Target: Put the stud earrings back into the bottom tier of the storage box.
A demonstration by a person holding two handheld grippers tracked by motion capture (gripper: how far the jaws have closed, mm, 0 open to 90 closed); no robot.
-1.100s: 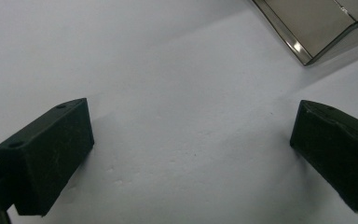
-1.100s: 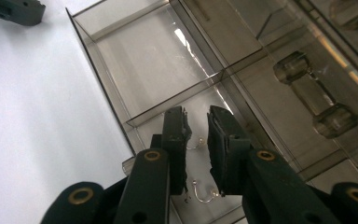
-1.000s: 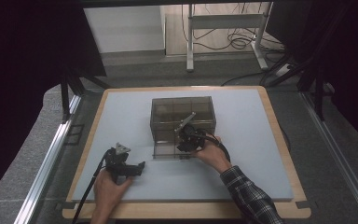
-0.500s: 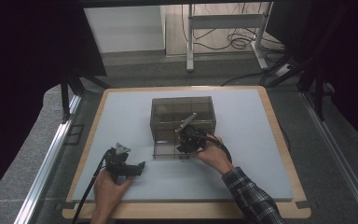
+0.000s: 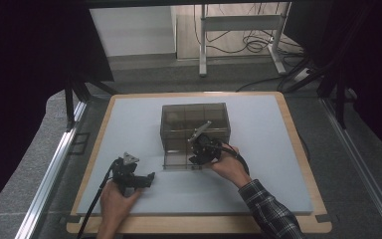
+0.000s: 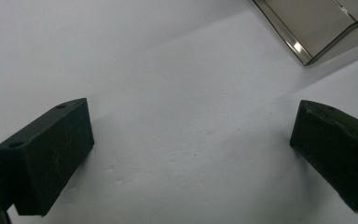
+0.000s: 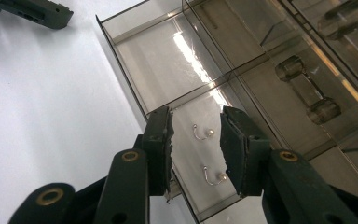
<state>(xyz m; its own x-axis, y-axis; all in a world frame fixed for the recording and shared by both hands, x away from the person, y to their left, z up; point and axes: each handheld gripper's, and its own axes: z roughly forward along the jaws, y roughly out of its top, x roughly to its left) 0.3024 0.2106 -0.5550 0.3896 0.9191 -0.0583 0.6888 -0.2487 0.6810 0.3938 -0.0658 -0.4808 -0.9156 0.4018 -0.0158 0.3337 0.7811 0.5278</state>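
A smoky clear drawer box point(image 5: 194, 119) stands mid-mat, its lowest drawer point(image 5: 176, 160) pulled out toward me. My right gripper point(image 5: 196, 155) hovers over that drawer, held by a hand in a plaid sleeve. Seen from the right gripper view, the right gripper point(image 7: 196, 130) is open a little, its jaws on either side of a compartment of the drawer point(image 7: 168, 60). In that compartment lie one pearl hook earring point(image 7: 203, 134) and a second earring point(image 7: 214, 176). My left gripper point(image 5: 149, 178) rests low on the mat, open wide with nothing in it point(image 6: 191, 140); a box corner point(image 6: 317, 28) lies beyond.
The white mat point(image 5: 258, 149) lies on a wooden-edged board point(image 5: 298, 144). Clear knob handles point(image 7: 307, 88) sit on the upper drawers. The left gripper point(image 7: 32, 11) appears at the top left of the right gripper view. Cables trail from both grippers.
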